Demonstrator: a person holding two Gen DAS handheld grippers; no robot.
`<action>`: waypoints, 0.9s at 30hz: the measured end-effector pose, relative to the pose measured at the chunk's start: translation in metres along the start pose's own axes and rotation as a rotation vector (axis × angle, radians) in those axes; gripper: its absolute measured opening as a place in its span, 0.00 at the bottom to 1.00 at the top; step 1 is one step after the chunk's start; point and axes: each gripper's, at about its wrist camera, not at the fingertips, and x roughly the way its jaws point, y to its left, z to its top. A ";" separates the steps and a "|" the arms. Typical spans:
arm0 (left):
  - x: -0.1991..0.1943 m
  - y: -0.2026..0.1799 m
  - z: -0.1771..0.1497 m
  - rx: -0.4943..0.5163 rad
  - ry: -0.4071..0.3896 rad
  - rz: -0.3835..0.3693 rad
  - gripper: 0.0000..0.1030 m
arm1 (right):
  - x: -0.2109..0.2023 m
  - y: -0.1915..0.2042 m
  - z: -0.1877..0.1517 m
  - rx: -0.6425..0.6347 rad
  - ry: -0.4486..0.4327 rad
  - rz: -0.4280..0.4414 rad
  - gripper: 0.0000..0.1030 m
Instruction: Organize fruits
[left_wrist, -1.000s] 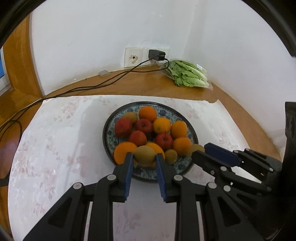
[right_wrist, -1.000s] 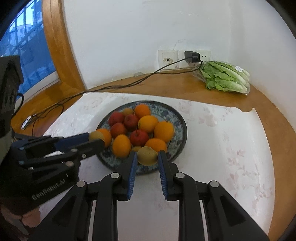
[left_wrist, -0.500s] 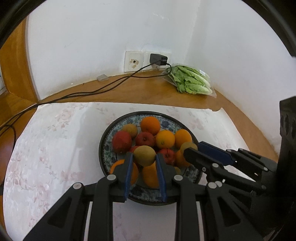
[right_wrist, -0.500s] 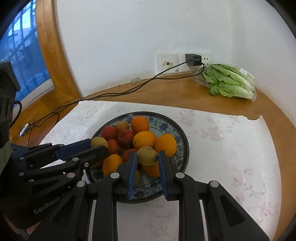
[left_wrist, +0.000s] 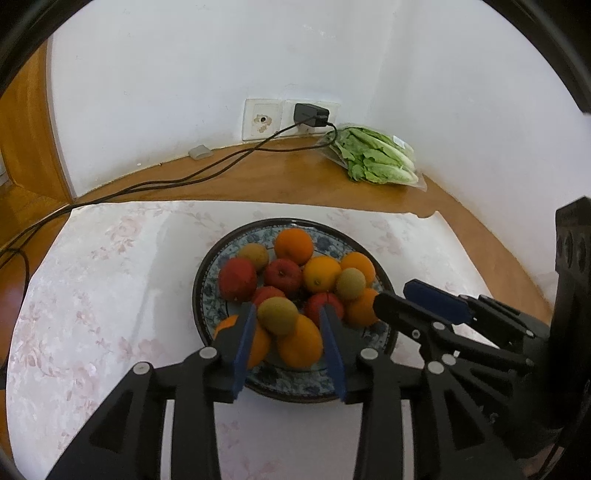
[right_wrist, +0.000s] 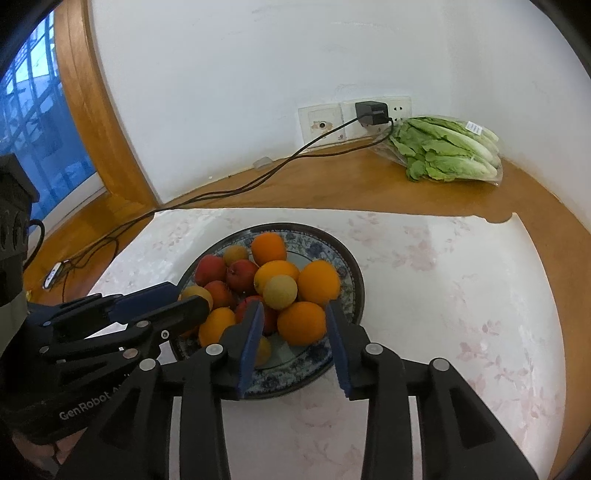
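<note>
A blue patterned plate holds a pile of oranges, red apples and kiwis. My left gripper is open over the plate's near side; a kiwi lies between its fingers on top of the oranges. My right gripper is open over the near side too; a kiwi rests on the pile just beyond its fingertips. The right gripper shows in the left wrist view and the left gripper in the right wrist view.
The plate stands on a white floral cloth over a wooden table. A bag of lettuce lies at the back right by a wall socket with a plugged charger. Its cable runs left across the wood.
Both grippers moved forward over the plate carrying a kiwi each, then opened. Both kiwis now rest on the fruit pile.
</note>
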 end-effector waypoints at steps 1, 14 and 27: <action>-0.002 -0.001 -0.001 0.004 0.004 0.004 0.39 | -0.003 0.000 -0.002 -0.001 0.000 -0.004 0.36; -0.023 0.003 -0.023 -0.015 0.029 0.060 0.66 | -0.027 0.008 -0.020 -0.001 0.021 -0.019 0.45; -0.025 0.006 -0.057 -0.027 0.071 0.133 0.78 | -0.029 0.012 -0.051 0.026 0.082 -0.064 0.50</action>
